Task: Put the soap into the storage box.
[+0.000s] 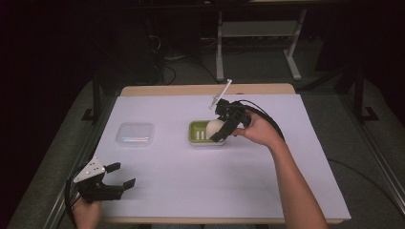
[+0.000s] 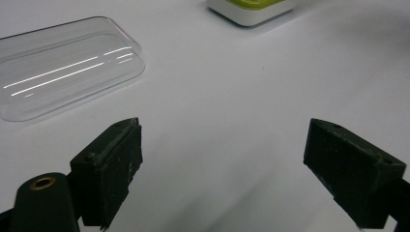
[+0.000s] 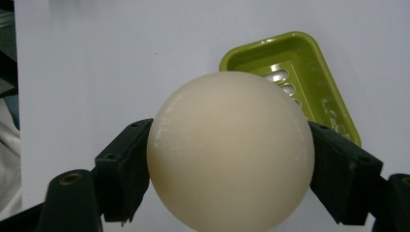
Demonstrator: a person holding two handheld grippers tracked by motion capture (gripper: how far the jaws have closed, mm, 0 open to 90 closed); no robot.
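A cream round soap [image 3: 229,152] sits clamped between the jaws of my right gripper [image 3: 227,166]. In the high view that right gripper [image 1: 220,130] holds the soap [image 1: 214,127] just above the green soap dish [image 1: 197,137] at the table's middle. The green dish [image 3: 309,82] lies beyond the soap, its slotted floor bare. My left gripper [image 1: 120,175] rests near the front left of the table, jaws wide apart with nothing between them. Its black pads [image 2: 109,166] hover low over the white sheet [image 2: 227,111].
A clear plastic lid [image 1: 135,134] lies flat left of the dish; the clear lid [image 2: 63,65] is at the upper left of the left gripper view. White paper [image 1: 296,157] covers the table. A white desk frame [image 1: 258,33] stands behind.
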